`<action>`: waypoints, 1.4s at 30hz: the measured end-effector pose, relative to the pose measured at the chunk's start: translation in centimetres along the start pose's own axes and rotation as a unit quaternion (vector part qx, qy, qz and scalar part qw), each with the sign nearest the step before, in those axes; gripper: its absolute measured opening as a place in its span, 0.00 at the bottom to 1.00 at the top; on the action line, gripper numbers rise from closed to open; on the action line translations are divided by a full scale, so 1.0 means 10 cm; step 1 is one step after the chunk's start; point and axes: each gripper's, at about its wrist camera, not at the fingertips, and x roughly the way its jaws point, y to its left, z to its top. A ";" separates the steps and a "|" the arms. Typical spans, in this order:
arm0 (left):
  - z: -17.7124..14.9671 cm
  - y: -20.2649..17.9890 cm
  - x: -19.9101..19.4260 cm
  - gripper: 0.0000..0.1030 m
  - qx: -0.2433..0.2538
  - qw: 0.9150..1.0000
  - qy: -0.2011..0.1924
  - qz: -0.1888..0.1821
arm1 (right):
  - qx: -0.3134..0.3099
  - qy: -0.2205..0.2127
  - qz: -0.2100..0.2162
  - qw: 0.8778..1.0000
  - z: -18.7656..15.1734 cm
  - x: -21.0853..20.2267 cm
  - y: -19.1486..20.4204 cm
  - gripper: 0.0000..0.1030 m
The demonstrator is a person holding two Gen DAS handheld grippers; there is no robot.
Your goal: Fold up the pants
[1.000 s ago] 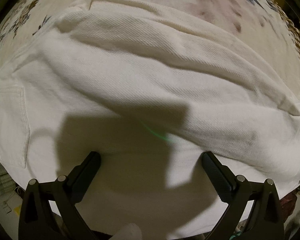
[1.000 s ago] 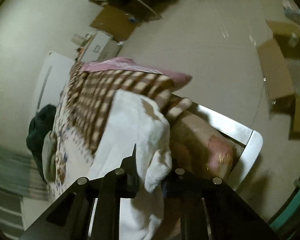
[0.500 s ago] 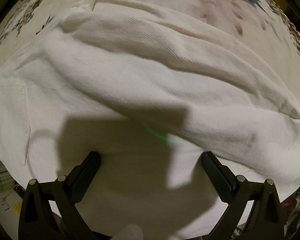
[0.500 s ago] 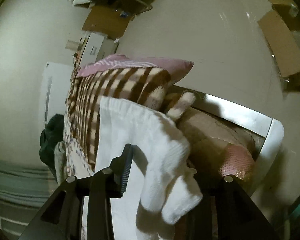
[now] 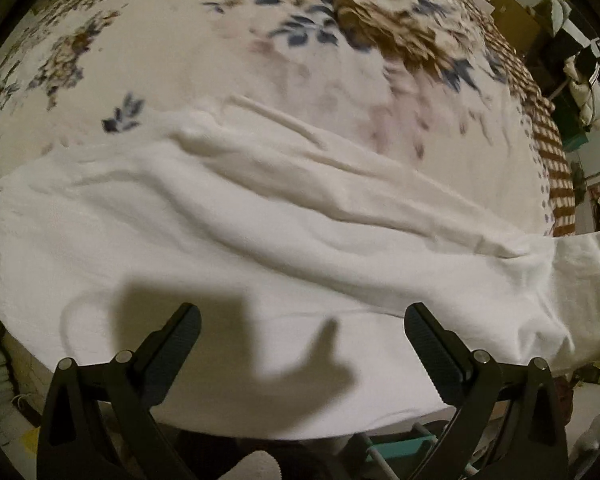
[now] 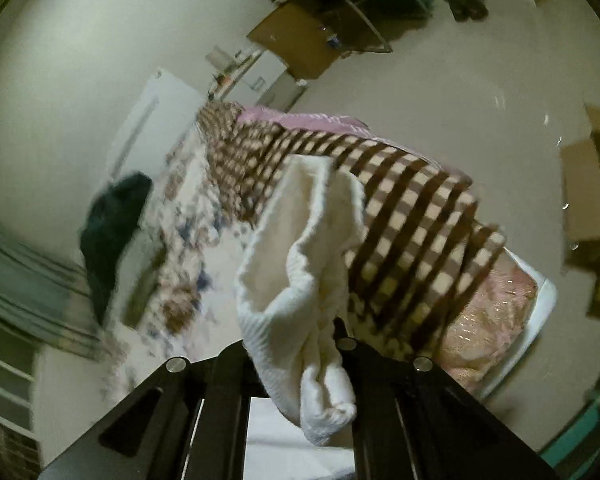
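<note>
Fingers of right gripper [image 6: 300, 344] pinch bunched leg end of white pants [image 5: 260, 240], lifted off floral bedspread [image 5: 220, 48]; left gripper [image 5: 302, 340] spread wide, hovering over the cloth w/o contact. Risk: thin bite slips mid-carry, unpinned body drags, fold skews

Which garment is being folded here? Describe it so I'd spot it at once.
Start at the bed with the floral cover. Across its near side lie the white pants, rumpled, one end pinched in the right gripper. They are the only plain white cloth; everything around is patterned.
</note>
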 end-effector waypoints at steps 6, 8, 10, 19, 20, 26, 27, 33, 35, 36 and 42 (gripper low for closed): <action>-0.11 0.40 -0.22 1.00 -0.021 1.000 0.002 -0.002 | 0.004 0.007 0.013 1.000 -0.22 -0.04 0.27 0.08; -0.16 0.56 -0.27 1.00 -0.025 1.000 -0.001 0.002 | -0.013 0.016 0.023 1.000 -0.40 -0.02 0.50 0.08; -0.12 0.69 -0.32 1.00 -0.032 0.999 0.000 0.005 | -0.018 0.034 0.039 0.999 -0.62 0.05 0.72 0.08; -0.24 1.57 -0.50 1.00 -0.076 0.997 0.000 0.016 | -0.086 0.169 0.089 0.978 -2.20 0.85 1.74 0.08; -0.25 1.66 -0.51 1.00 -0.080 0.997 -0.001 0.018 | -0.102 0.185 0.092 0.973 -2.41 0.96 1.87 0.08; -0.31 2.26 -0.55 1.00 -0.111 0.993 -0.007 0.036 | -0.187 0.274 0.052 0.942 -3.49 1.56 2.33 0.13; -0.31 2.32 -0.55 1.00 -0.115 0.993 -0.008 0.038 | -0.192 0.286 0.035 0.938 -3.57 1.63 2.34 0.21; -0.19 2.31 -0.59 1.00 -0.111 0.994 -0.019 0.005 | -0.172 0.360 0.112 0.910 -3.51 1.38 2.43 0.81; -0.12 2.17 -0.58 1.00 -0.100 0.995 -0.024 -0.010 | -0.169 0.336 0.107 0.920 -3.30 1.14 2.34 0.81; -0.09 2.07 -0.56 1.00 -0.091 0.995 -0.026 -0.019 | -0.168 0.323 0.082 0.928 -3.19 1.07 2.26 0.81; 0.08 1.35 -0.13 1.00 -0.036 0.999 -0.003 -0.025 | -0.164 0.277 -0.089 0.943 -2.64 1.11 1.64 0.81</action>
